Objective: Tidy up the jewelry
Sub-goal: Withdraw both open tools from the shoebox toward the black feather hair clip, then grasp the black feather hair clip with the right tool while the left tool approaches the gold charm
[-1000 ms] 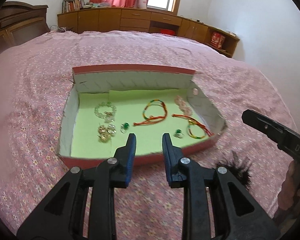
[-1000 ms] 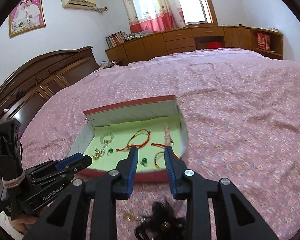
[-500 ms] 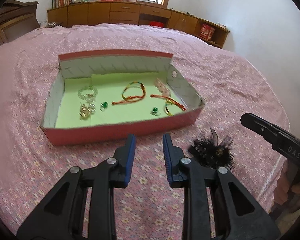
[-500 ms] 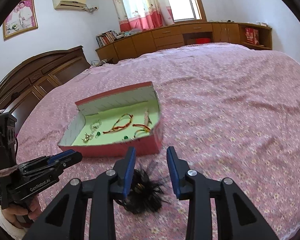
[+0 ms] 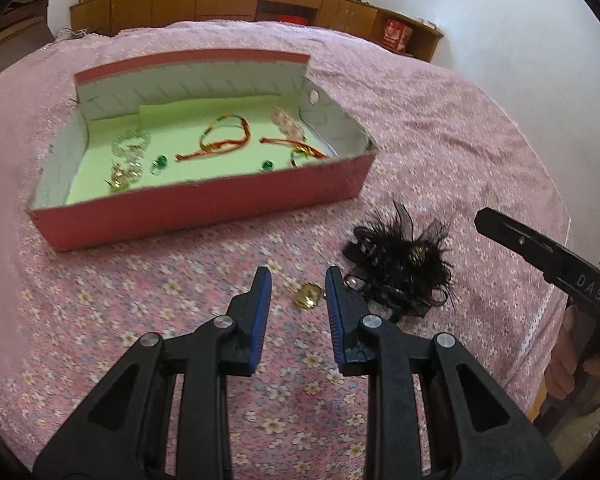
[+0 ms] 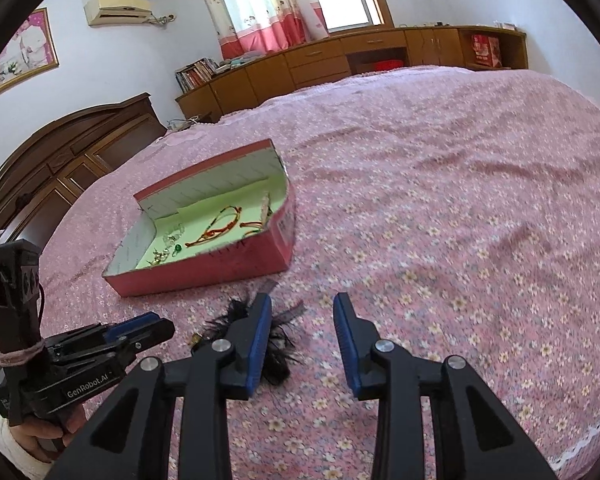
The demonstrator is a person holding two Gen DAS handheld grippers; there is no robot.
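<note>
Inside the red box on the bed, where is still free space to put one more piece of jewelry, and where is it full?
Inside the red box, the green lining is bare in the middle near the front wall, between the two green gems. The left end is crowded by the clear bead bracelet and gold pieces, the right end by the red cord bracelets.

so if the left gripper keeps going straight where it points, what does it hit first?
Most likely the small gold trinket on the bedspread, just ahead between the open left gripper tips, nearer the right one. The black feather clip lies further right. Depth is uncertain.
</note>
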